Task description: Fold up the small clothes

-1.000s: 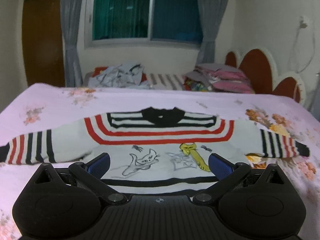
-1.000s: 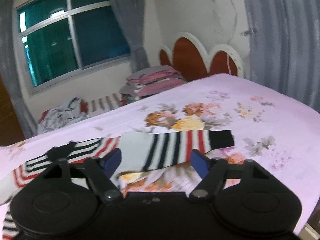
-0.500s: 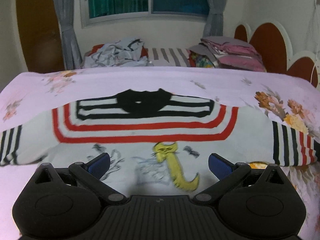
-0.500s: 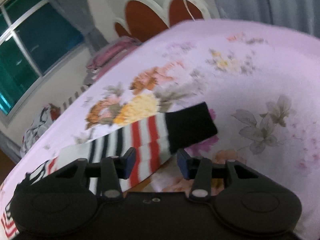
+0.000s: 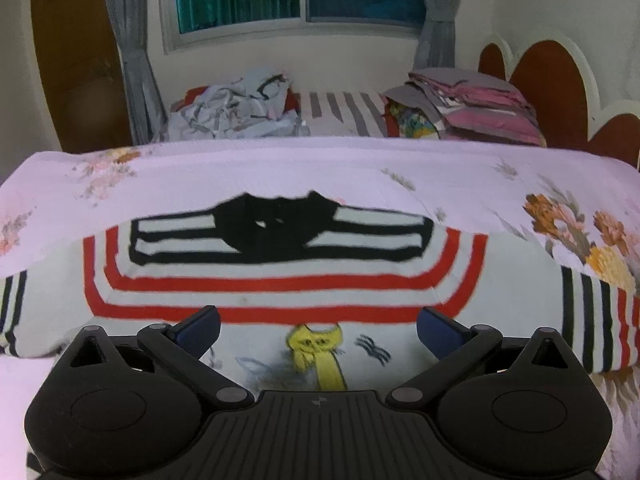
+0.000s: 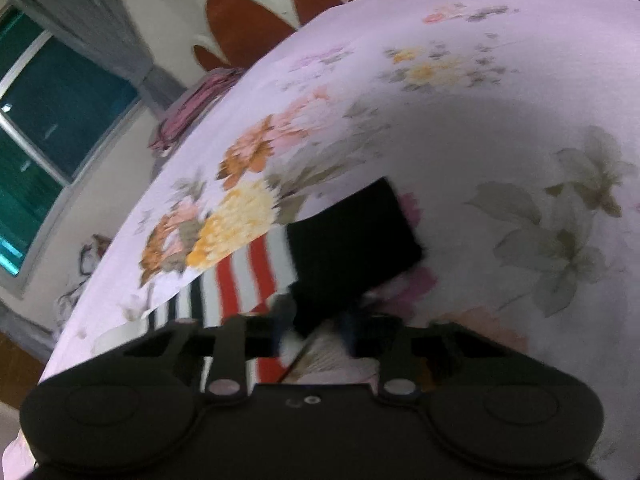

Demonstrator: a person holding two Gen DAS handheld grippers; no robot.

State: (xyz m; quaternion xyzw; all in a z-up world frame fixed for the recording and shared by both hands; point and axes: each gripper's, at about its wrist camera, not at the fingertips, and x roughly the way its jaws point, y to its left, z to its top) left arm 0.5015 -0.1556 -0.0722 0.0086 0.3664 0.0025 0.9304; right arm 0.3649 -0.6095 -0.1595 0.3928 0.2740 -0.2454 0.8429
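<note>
A small white sweater [image 5: 280, 276] with red and black stripes, a black collar and cat drawings lies flat on the pink floral bed, sleeves spread. My left gripper [image 5: 318, 330] is open and empty, low over the sweater's chest above the yellow cat. In the right wrist view the sweater's right sleeve [image 6: 248, 272] ends in a black cuff [image 6: 352, 236]. My right gripper [image 6: 314, 330] has its jaws nearly closed around the near edge of that cuff; the view is blurred.
The bed sheet [image 5: 280, 168] runs to a far edge. Beyond it lie a crumpled grey cloth pile [image 5: 236, 108] and folded pink and grey bedding [image 5: 472, 100]. A red scalloped headboard [image 5: 548, 80] stands at the right.
My left gripper moved forward over the sweater toward the collar, still open. My right gripper dropped onto the sleeve end and its jaws narrowed from wide open to nearly closed on the black cuff.
</note>
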